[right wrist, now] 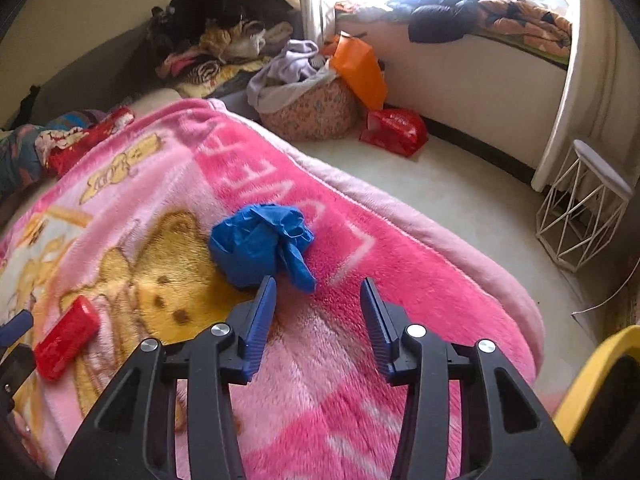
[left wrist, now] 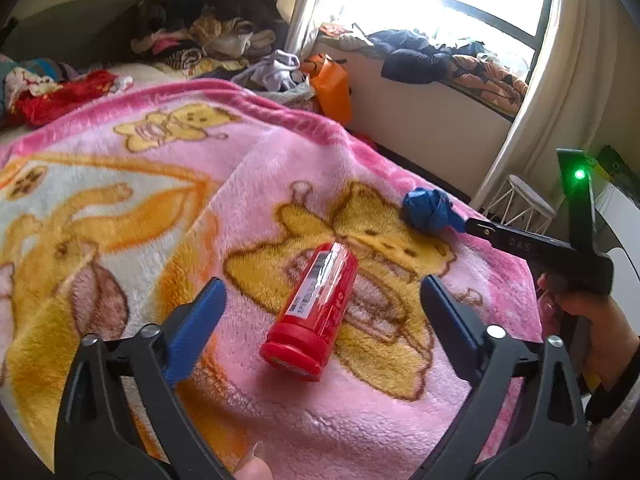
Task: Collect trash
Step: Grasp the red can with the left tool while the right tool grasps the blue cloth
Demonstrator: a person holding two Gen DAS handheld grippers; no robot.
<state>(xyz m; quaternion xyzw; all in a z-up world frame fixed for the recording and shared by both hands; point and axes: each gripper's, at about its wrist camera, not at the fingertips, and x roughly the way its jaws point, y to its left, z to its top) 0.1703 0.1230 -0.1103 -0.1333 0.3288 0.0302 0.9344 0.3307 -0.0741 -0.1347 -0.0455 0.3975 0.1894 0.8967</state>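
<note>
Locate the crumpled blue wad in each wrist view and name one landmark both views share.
Left wrist view: the blue wad lies right of centre on the pink blanket, beyond the red can, at the right gripper's fingertips.
Right wrist view: the blue wad lies at centre, just ahead of the open right gripper.
Shared landmark: the white wire stool by the curtain.

Pink bear-print blanket [right wrist: 360, 240] covering the bed; clothes pile [right wrist: 224, 40] at 11 o'clock; orange bag [right wrist: 360, 68] at 12; white wire stool [right wrist: 580, 208] at 3 o'clock.
</note>
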